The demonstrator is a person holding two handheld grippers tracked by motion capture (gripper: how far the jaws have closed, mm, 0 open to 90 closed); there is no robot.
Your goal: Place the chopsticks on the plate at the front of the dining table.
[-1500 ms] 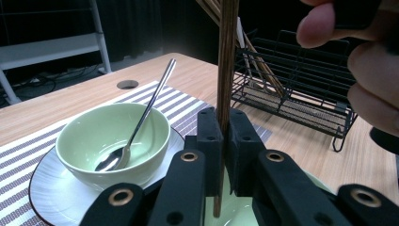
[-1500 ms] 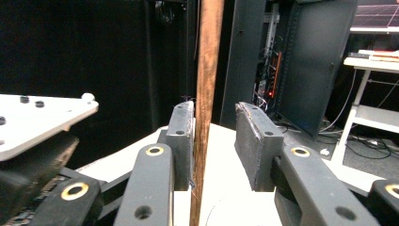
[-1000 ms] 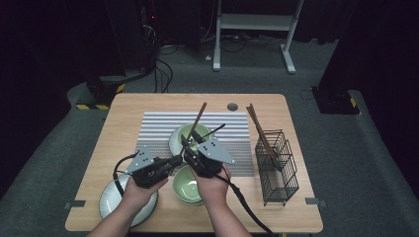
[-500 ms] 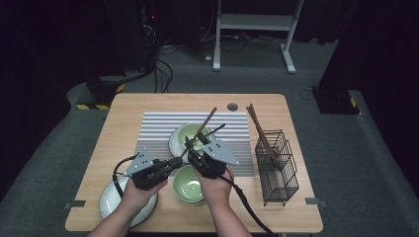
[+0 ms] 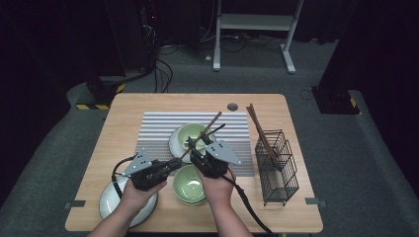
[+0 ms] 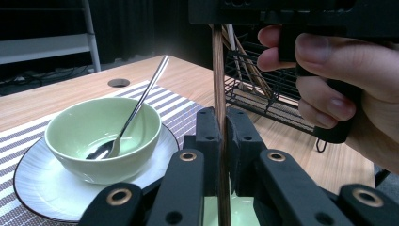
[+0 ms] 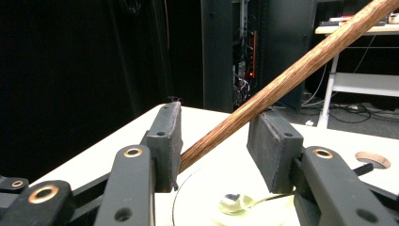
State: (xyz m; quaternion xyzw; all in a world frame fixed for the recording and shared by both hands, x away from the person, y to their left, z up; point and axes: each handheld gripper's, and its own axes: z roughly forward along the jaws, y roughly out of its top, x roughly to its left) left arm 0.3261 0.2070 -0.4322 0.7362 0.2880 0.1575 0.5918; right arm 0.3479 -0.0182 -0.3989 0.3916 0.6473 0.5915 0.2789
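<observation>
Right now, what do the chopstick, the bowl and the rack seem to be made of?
Chopstick: probably wood, brown with visible grain, matte. Bowl: likely glazed ceramic, pale green and glossy with soft reflections. Rack: apparently metal wire, thin dark bars in an open grid, coating unclear.

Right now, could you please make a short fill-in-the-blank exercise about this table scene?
1. The left tongs are shut on a wooden ____.
2. The right tongs stand ____, their pads not pressing the stick between them.
3. A metal ____ leans in the green bowl on the white plate.
4. More sticks stand in the black wire ____ at the table's right side.

Missing words: chopstick; open; spoon; basket
</observation>
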